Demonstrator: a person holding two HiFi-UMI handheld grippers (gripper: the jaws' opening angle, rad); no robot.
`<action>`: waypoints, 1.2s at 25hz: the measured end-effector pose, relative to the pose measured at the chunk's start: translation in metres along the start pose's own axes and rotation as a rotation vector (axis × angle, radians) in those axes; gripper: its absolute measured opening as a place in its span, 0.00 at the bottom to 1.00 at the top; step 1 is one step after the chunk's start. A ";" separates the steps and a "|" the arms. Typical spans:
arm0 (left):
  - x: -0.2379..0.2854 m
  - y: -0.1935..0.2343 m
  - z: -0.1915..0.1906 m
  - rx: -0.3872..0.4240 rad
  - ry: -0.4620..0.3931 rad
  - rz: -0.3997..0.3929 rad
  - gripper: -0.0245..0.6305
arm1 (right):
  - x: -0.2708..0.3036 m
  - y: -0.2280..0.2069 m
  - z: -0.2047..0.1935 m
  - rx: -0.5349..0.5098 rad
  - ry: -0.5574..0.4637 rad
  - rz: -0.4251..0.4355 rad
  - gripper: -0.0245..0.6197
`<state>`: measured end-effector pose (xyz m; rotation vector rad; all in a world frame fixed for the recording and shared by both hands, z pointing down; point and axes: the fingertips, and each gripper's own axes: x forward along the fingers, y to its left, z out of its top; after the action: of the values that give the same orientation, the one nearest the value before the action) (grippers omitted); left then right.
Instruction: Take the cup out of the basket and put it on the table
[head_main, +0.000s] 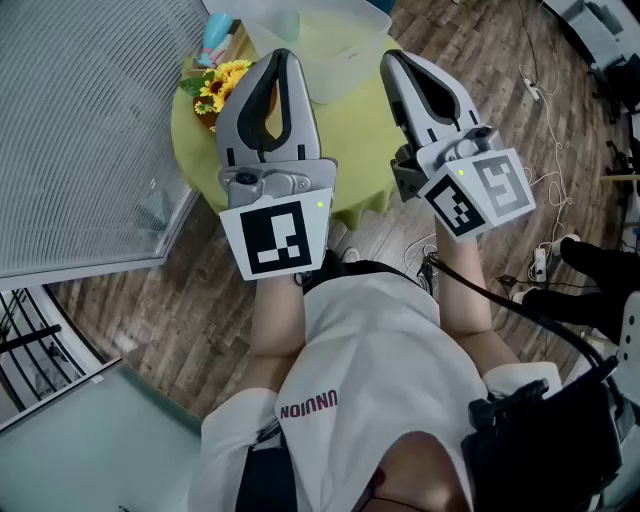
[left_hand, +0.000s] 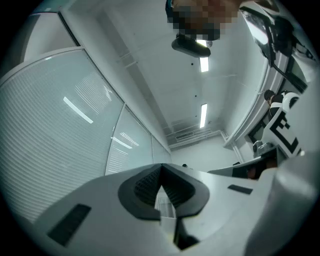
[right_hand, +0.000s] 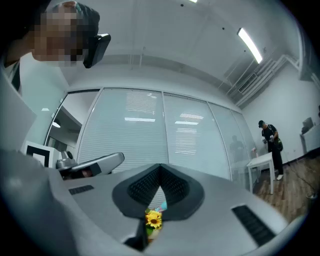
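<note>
- The left gripper (head_main: 283, 56) is showing at centre-left of the head view and the right gripper (head_main: 392, 60) at centre-right. Both are pointing toward the top of the frame.
- The left gripper's own view is showing its jaws meeting at the tip (left_hand: 161, 167), fully together and holding nothing.
- The right gripper's own view is showing the same at its tip (right_hand: 160, 167): jaws pressed together and empty. Only the sunflowers (right_hand: 153, 218) are peeking through the gap lower down.
- The basket (head_main: 340, 50), pale and translucent, is sitting at top centre of the head view on the table (head_main: 350, 150) with the yellow-green cloth, to the right of the sunflowers (head_main: 222, 85).
- The cup is not reading clearly. A faint pale shape inside the basket's left part may be it, so its long axis cannot be told.
- The basket is lying just beyond both tips and between them, so neither hand is looking clearly nearer; the pale shape is sitting closer to the left tip.
- Judging from this, whichever gripper is going in will be needing to open its jaws and tip downward over the basket rim.
</note>
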<state>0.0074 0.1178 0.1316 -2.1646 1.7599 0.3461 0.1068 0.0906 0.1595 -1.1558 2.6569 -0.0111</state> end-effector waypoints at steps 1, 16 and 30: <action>0.002 0.001 -0.001 0.000 0.000 0.001 0.06 | 0.002 -0.002 0.000 0.002 -0.001 0.000 0.07; -0.001 0.010 -0.004 -0.001 -0.011 0.021 0.06 | 0.006 0.000 -0.005 0.032 -0.013 0.011 0.07; -0.011 0.024 -0.034 0.034 0.054 0.099 0.06 | 0.016 -0.009 -0.034 0.123 0.015 0.051 0.07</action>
<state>-0.0195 0.1101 0.1643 -2.0870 1.8930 0.2822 0.0956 0.0696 0.1898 -1.0531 2.6557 -0.1721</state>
